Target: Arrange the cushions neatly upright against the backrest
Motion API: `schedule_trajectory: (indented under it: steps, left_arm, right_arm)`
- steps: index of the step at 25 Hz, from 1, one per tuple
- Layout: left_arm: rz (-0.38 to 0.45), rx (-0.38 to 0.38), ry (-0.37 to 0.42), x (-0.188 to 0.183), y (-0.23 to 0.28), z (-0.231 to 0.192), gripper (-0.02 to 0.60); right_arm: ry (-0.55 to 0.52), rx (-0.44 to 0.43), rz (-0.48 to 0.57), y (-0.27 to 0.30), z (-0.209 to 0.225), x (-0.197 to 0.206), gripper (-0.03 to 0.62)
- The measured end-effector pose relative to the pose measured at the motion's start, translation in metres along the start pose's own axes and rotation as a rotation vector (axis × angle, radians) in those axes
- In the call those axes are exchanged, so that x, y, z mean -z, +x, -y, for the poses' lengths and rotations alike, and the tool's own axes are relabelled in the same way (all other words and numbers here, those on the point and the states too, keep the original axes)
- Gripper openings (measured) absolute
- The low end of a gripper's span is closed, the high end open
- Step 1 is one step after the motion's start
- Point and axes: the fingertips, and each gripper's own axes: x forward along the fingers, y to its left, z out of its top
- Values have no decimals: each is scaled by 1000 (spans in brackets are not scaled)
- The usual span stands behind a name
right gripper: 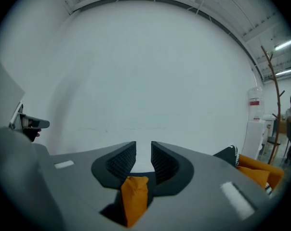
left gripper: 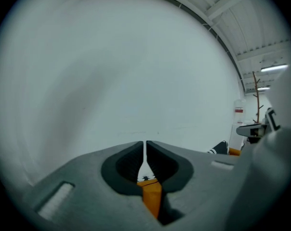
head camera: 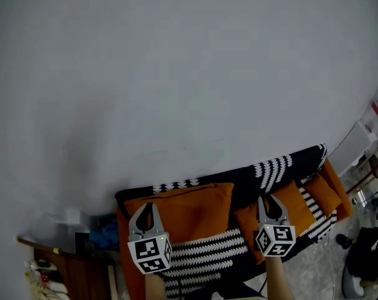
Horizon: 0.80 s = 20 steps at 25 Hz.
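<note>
Faces a sofa [head camera: 339, 211] draped in a black throw [head camera: 239, 179] with white marks, pushed against a bare white wall [head camera: 176, 74]. Points both grippers forward and a little downward at the cushions. Holds the left gripper [head camera: 146, 206] in front of the big orange cushion [head camera: 195, 206], propped upright against the backrest [head camera: 273, 166] at the sofa's left end. Shows its fingers [left gripper: 131, 160] pressed together down to a hairline slit, pinching nothing, with only a strip of orange and patterned throw glimpsed through the gap; probably shut that way for nudging or patting flat rather than gripping. Holds the right gripper [head camera: 271, 204] at the smaller middle cushion [head camera: 300, 204], set lower along the backrest, between the big one and a third cushion [head camera: 323, 191] near the right end. Shows its fingers [right gripper: 119, 162] spread apart, with a fold of orange fabric [right gripper: 133, 196] lying low in the throat between them, below the ribbed pads and not squeezed, so loose rather than gripped. Seems to be working on the middle cushion. Looks well along, all three resting along the backrest. Calls for small corrections, without dragging the throw.
</note>
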Motion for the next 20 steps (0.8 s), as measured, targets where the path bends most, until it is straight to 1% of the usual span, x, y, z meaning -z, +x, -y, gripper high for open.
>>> schedule_trajectory:
  steps: [2, 4, 6, 8, 11, 13, 16, 20]
  left_arm:
    - [-13, 41, -7, 6, 10, 20, 78]
    - [-26, 88, -8, 12, 18, 43, 117]
    - [-35, 142, -5, 16, 26, 69, 170]
    - [-44, 196, -4, 21, 33, 94, 189]
    - [-64, 250, 7, 27, 42, 128, 243]
    - [-84, 269, 23, 33, 46, 149, 256]
    - [-110, 274, 44, 42, 51, 179, 261]
    - [-138, 241, 66, 54, 56, 218, 261]
  right_arm:
    - [-14, 46, -20, -12, 22, 7, 131]
    - [-25, 89, -43, -24, 46, 13, 166]
    - [-37, 130, -65, -37, 70, 20, 210]
    - [-46, 172, -81, -49, 95, 26, 236]
    - [-28, 230, -92, -65, 131, 33, 258]
    - [-20, 259, -101, -72, 155, 38, 273]
    - [-4, 284, -113, -78, 189, 50, 287]
    - [25, 258, -134, -71, 234, 68, 293]
